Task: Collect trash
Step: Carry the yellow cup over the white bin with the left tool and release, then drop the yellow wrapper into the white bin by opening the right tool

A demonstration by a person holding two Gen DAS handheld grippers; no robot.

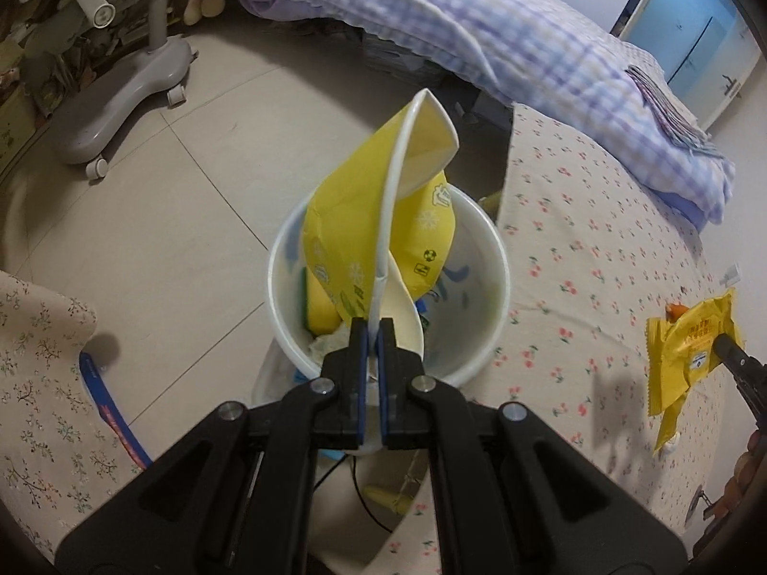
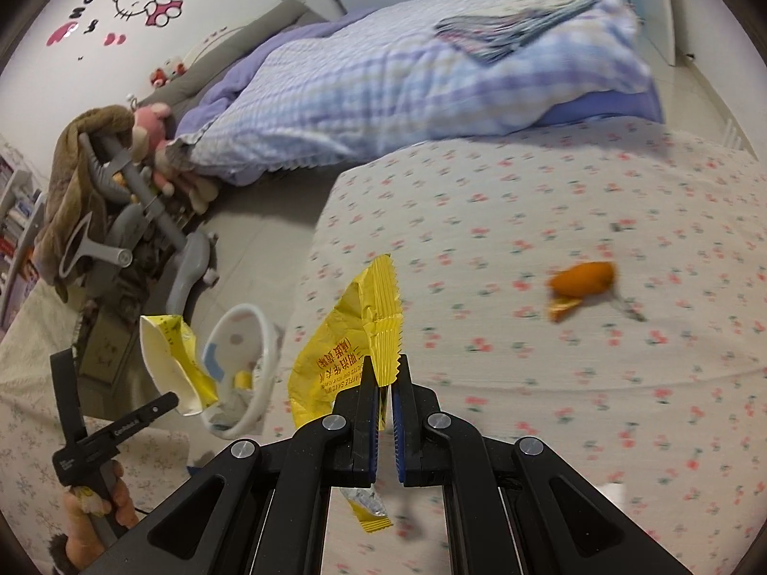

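One grey wheeled chair base (image 1: 120,96) stands on the tiled floor (image 1: 191,220) at the far left of the left wrist view. Further right, one white bin (image 1: 479,335) sits on the floor just beside the flowered bed (image 1: 599,263), with scraps already inside. The left tongs (image 1: 373,330) are clamped on one flattened yellow-and-white paper cup (image 1: 354,220), which hangs over the bin's mouth. At the right edge, one yellow snack wrapper (image 1: 685,350) is held above the bed.

In the right wrist view, one hand (image 2: 91,522) at the lower left holds the left tool. Right of it come the cup and the bin. The right tongs (image 2: 386,373) are clamped on the yellow wrapper's crimped edge, over the bed. Further right, one piece of orange peel (image 2: 580,282) lies on the bed sheet, well apart from the wrapper. One checked quilt (image 2: 393,81) is heaped at the back.
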